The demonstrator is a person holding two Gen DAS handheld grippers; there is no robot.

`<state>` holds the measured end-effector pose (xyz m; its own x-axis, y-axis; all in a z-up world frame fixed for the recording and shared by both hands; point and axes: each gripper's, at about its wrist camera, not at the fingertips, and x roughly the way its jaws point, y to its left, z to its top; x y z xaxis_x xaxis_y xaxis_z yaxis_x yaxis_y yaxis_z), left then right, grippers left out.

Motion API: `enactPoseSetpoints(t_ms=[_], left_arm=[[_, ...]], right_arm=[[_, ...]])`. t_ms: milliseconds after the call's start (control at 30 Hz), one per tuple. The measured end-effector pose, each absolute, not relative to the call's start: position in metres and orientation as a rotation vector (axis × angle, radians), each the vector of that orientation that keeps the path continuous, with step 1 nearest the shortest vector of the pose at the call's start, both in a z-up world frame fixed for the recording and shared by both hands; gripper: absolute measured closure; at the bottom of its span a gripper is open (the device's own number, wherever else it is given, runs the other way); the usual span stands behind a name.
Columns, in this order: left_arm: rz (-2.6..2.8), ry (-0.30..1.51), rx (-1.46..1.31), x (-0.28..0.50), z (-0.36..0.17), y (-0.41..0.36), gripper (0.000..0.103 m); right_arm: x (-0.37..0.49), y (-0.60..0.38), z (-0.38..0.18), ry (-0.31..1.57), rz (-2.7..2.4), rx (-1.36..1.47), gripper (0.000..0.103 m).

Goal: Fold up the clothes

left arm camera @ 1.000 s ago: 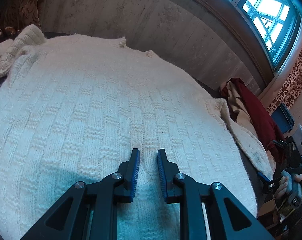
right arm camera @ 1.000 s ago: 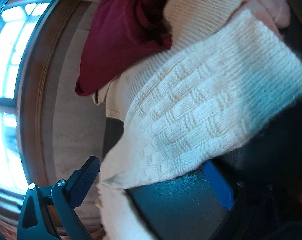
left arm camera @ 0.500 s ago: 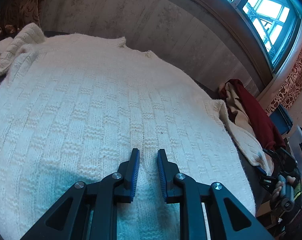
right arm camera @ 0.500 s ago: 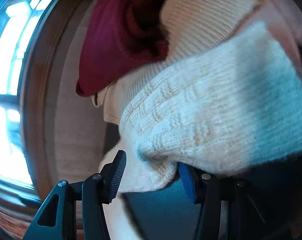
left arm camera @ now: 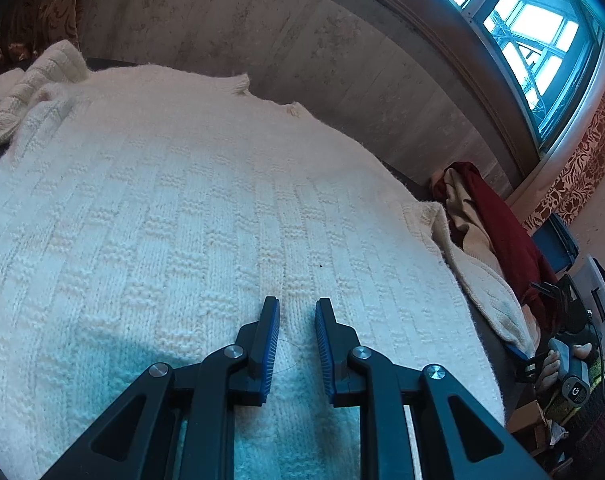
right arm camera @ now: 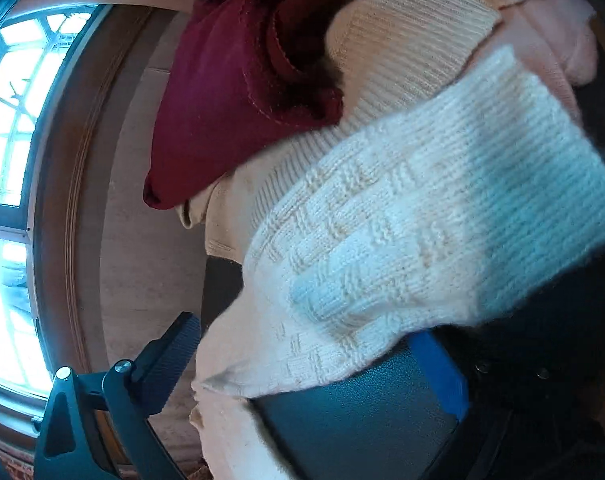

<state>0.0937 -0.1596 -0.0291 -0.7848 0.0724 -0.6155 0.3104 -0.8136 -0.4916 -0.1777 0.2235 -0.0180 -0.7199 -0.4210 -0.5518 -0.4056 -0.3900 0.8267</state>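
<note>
My left gripper [left arm camera: 297, 312] sits low over the cream sweater [left arm camera: 190, 216], jaws slightly apart w/ knit showing in the gap; nothing pinched. My right gripper [right arm camera: 314, 360] jaws have just been opening & now stand wide; the sweater's sleeve [right arm camera: 402, 248] lies between them, no pad pressing it. Sweater is spread flat on a dark surface [right arm camera: 358, 416], filling most of the left view, its other sleeve [left arm camera: 30, 80] bunched at far left. Beyond the right sleeve: a dark red garment [right arm camera: 238, 92] on a beige ribbed one [right arm camera: 406, 40], in a pile. Window [left arm camera: 530, 28] upper right in left view.
</note>
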Motion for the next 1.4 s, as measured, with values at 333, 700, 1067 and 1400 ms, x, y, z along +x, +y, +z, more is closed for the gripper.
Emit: enactPoseSetpoints(t_ms=[333, 700, 1067, 1400], left_arm=[[-2.716, 0.908, 0.965, 0.093, -0.029, -0.16, 0.085], [-2.71, 0.887, 0.972, 0.093, -0.029, -0.158, 0.085], [-2.643, 1.052, 1.063, 0.091, -0.024, -0.174, 0.085], [-2.617, 1.195, 1.003, 0.045, 0.023, -0.221, 0.083]], right_arm=[[-0.183, 0.214, 0.005, -1.393, -2.452, 1.216, 0.083], [-0.298, 0.094, 0.118, -0.792, -2.503, 0.995, 0.083], [-0.202, -0.184, 0.113, 0.112, -1.857, 0.914, 0.093], [-0.158, -0.08, 0.025, -0.003, -1.946, 1.095, 0.088]])
